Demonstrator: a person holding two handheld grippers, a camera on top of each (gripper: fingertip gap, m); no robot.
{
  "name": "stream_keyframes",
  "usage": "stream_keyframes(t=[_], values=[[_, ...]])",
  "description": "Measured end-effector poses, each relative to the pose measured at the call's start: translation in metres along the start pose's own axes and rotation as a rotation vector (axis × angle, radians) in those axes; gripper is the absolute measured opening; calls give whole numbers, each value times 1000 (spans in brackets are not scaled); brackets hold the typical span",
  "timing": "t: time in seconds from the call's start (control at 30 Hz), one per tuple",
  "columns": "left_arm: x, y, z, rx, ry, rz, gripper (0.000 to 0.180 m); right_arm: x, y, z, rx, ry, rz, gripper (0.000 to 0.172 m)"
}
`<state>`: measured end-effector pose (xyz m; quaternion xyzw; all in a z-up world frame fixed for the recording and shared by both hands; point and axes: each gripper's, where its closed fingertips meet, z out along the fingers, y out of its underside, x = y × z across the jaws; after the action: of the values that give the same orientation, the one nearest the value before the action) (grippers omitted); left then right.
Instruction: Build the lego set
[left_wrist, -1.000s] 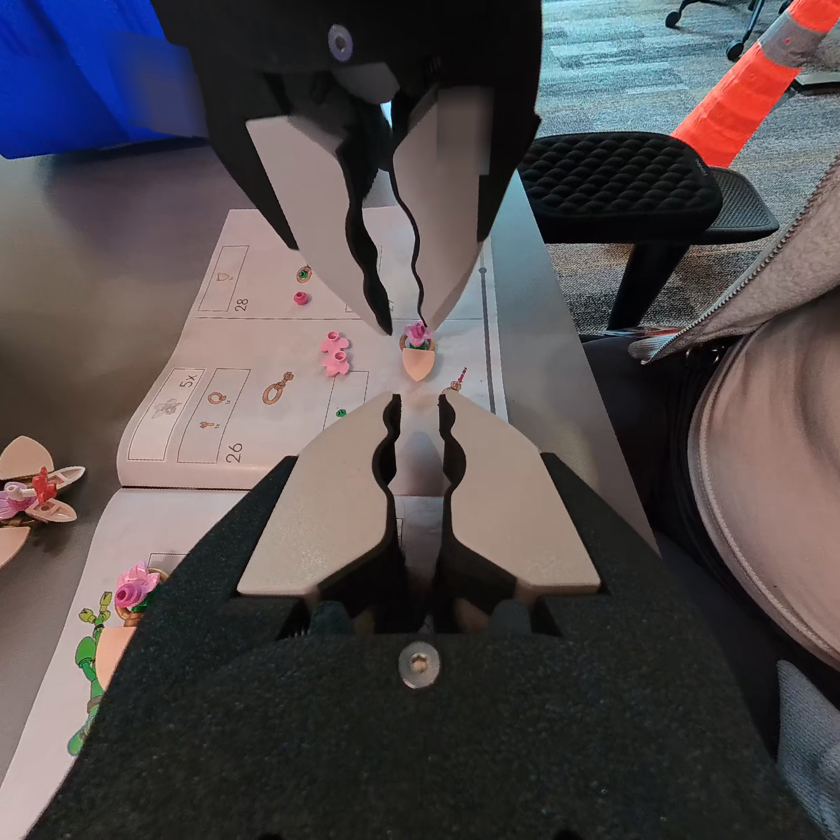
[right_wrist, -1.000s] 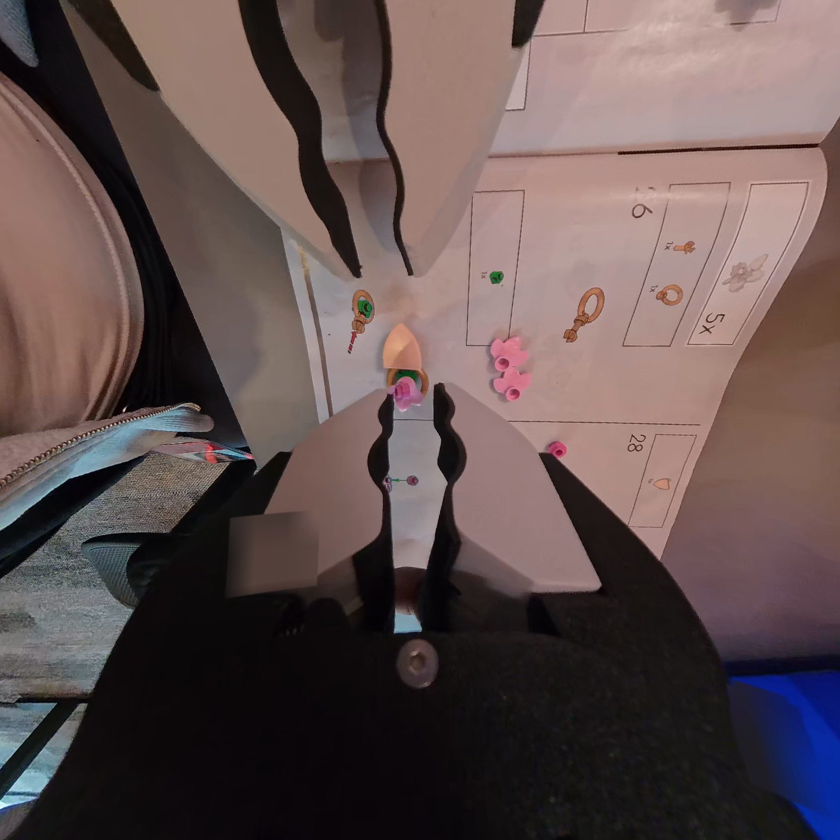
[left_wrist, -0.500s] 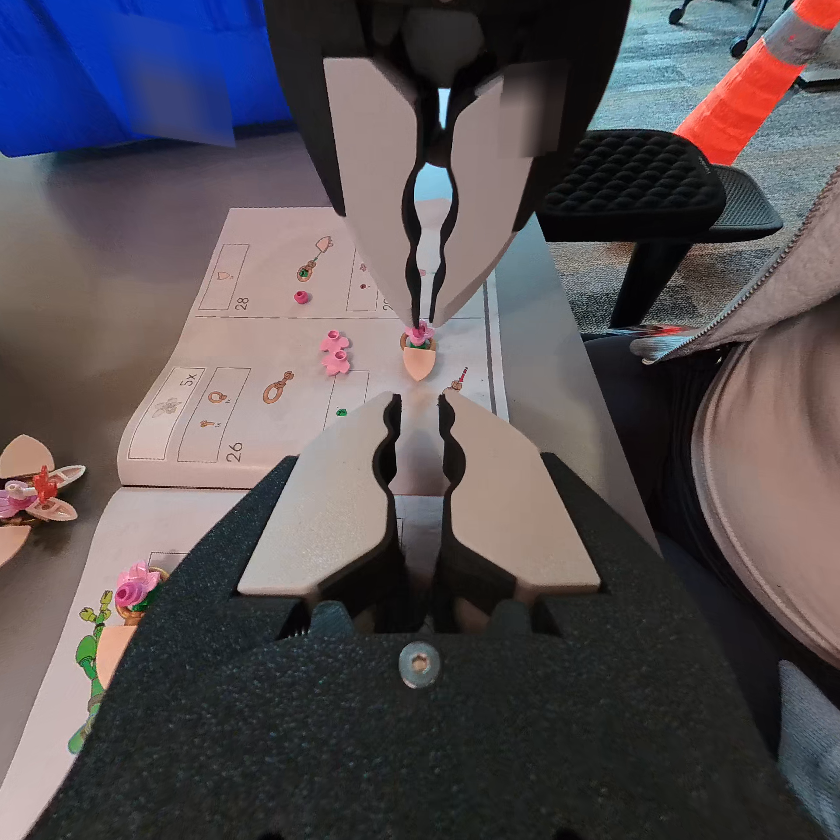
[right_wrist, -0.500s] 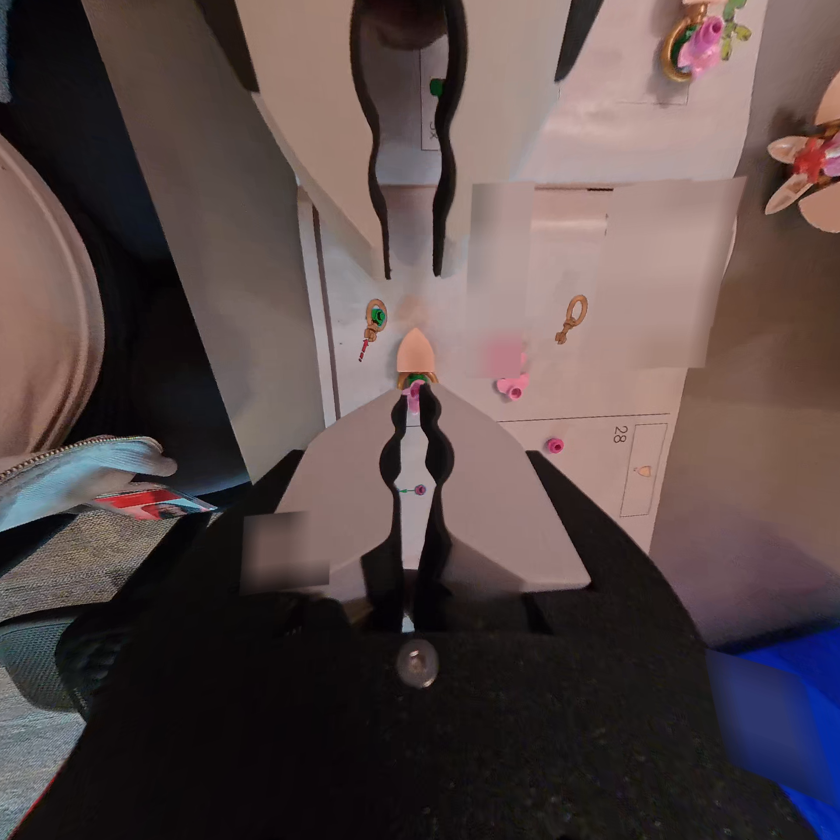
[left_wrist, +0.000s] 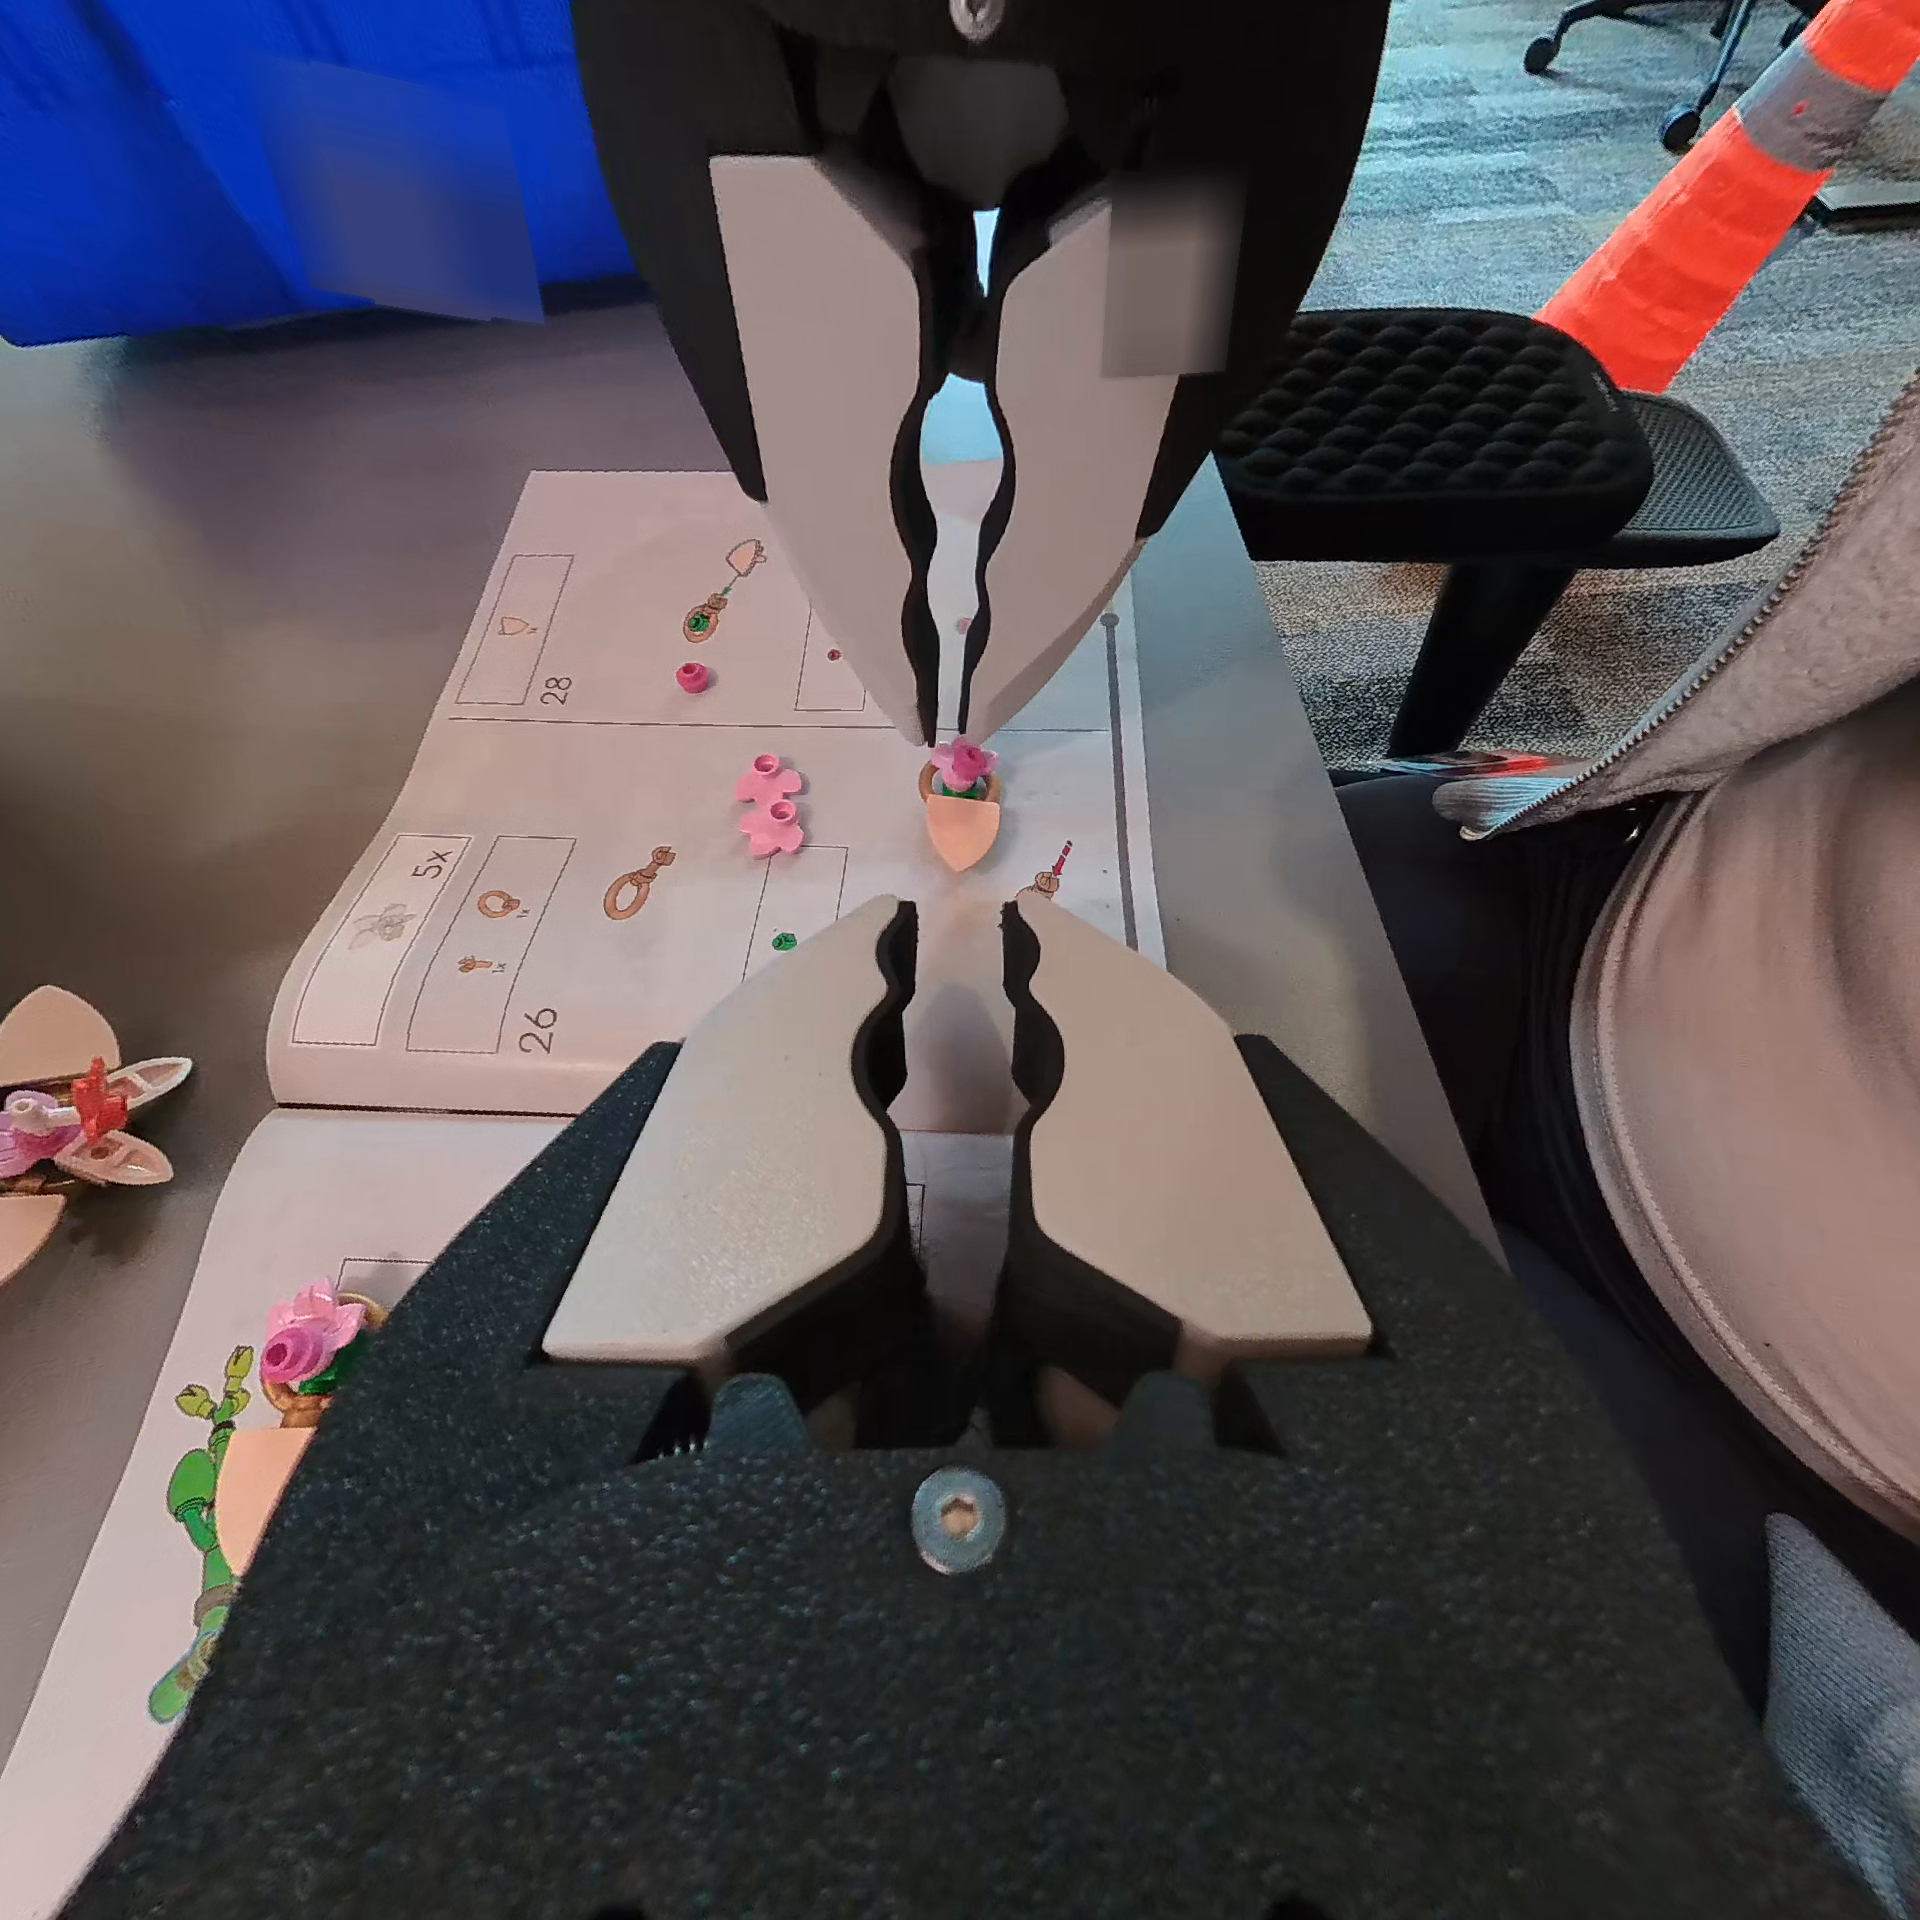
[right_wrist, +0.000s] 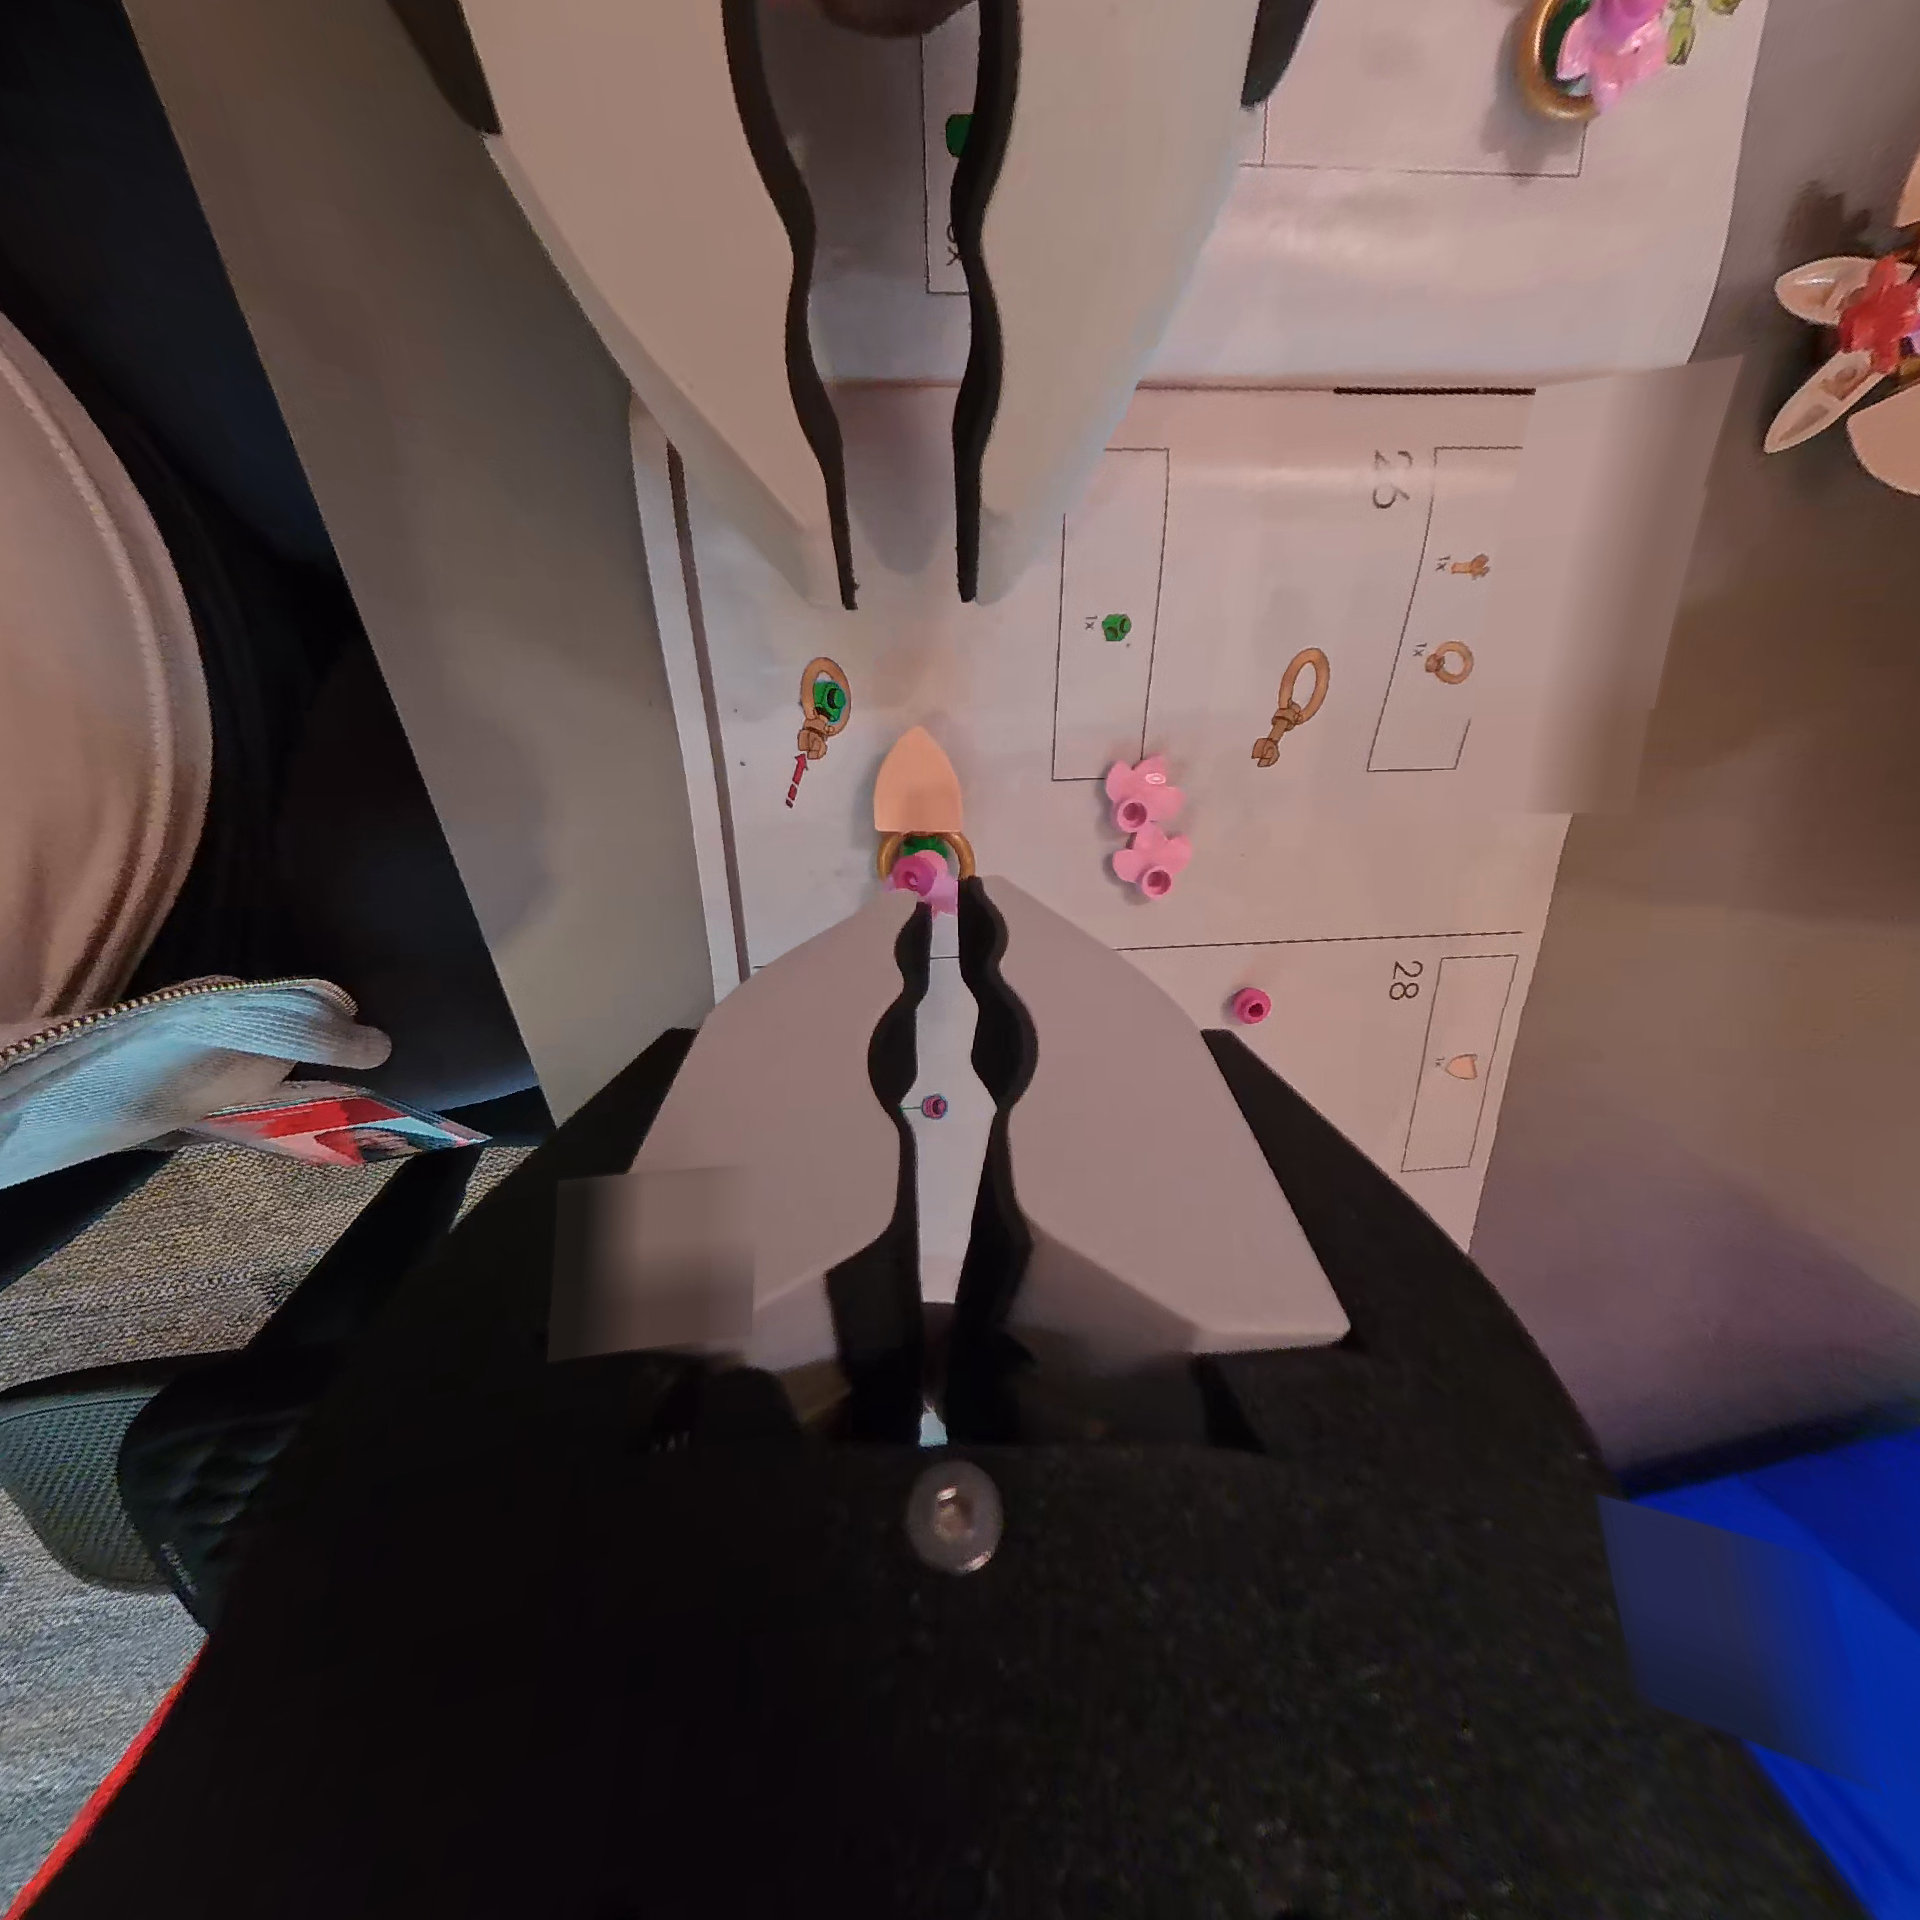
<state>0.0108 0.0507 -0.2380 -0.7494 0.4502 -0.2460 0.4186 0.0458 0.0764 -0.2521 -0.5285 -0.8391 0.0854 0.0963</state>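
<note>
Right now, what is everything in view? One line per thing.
booklet: 1, white, open on the table
table: 1, grey
flower piece: 1, pink bloom, green stud, gold ring, peach petal; on the booklet, at the right gripper's tips
pink flowers: 2, touching, left of it
stud: 1, magenta, farther back
built flowers: peach and pink, table's left edge
chair: 1, black
cone: 1, orange
person: grey jacket, seated
left gripper: open, bare
right gripper: narrowed onto the pink bloom
</note>
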Motion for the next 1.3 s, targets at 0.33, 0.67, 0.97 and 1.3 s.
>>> stream_keyframes(t=[0.33,0.67,0.97,1.3], values=[[0,0,0,-2,0,-1,16,-8,-5,-3,15,45,-45,5],[0,0,0,-2,-1,2,16,-4,-3,1,5,64,-40,4],[1,0,0,-3,4,1,16,-2,-3,2,-1,50,-35,4],[1,0,0,-4,5,1,16,-1,-3,-1,-2,43,-29,4]])
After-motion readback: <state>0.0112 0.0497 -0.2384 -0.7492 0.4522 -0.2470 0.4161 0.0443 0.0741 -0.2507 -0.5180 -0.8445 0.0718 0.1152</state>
